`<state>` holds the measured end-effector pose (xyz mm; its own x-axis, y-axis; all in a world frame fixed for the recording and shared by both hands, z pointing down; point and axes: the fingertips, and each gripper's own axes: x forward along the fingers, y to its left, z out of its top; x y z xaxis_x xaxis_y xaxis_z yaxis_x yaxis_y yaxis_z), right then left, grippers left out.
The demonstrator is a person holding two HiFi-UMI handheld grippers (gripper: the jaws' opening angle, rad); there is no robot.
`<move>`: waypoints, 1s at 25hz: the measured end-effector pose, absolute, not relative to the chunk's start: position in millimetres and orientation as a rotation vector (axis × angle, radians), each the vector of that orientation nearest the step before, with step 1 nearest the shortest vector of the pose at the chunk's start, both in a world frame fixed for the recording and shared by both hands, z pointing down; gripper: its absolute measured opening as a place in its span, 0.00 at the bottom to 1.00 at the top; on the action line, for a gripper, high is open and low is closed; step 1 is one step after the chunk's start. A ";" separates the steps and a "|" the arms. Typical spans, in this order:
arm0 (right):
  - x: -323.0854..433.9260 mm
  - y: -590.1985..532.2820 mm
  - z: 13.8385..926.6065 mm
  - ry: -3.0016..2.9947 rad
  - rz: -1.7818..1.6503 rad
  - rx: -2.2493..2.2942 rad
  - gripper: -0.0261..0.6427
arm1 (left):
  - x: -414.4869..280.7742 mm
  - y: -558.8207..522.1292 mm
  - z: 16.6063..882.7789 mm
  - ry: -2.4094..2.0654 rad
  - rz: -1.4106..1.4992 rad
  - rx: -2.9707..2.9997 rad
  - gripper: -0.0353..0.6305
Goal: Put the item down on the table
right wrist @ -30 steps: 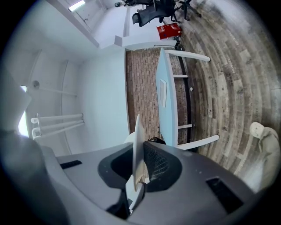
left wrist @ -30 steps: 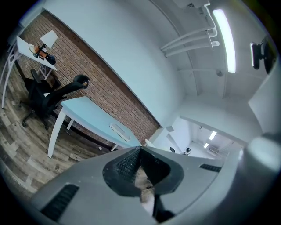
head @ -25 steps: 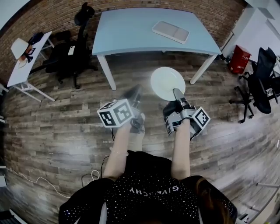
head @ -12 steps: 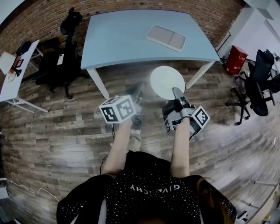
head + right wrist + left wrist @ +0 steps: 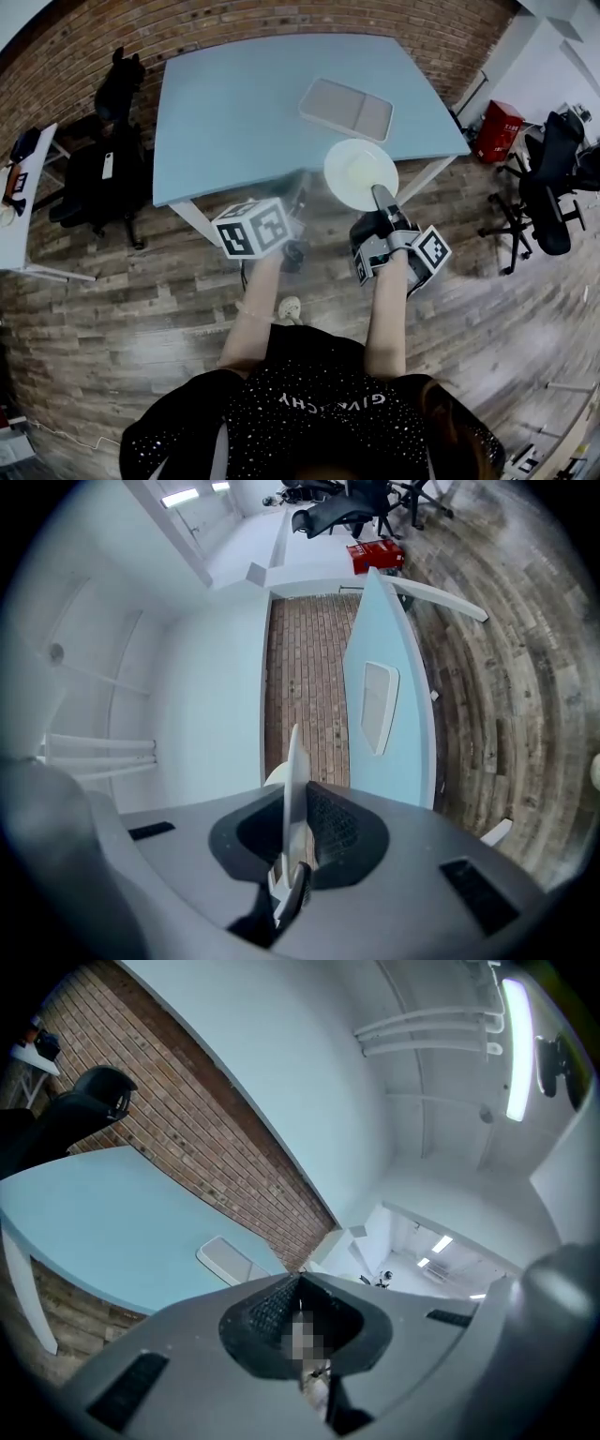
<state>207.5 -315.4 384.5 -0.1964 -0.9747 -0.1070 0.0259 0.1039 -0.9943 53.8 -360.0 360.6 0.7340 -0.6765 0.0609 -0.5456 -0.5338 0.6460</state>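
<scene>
Two views differ: head view shows plate (image 5: 360,174) face-up at table (image 5: 234,103) near edge; right gripper (image 5: 296,799) view shows it edge-on, jaws clamped on rim. Left gripper (image 5: 302,1290) jaws together, empty.

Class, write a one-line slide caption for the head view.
Right gripper holds a white plate at the blue table's near edge.

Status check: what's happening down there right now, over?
Right gripper clamped on white plate. Left gripper shut, empty. Plate at table edge, not down; tray beyond.
</scene>
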 end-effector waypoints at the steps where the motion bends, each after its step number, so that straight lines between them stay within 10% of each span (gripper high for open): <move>1: 210.1 -328.8 384.6 1.382 -1.277 -1.023 0.09 | 56.0 -373.2 360.3 -0.911 -0.253 2.277 0.07; 25: 210.5 -444.2 421.9 1.336 -1.340 -1.063 0.09 | 53.4 -485.4 402.2 -0.903 -0.202 2.213 0.07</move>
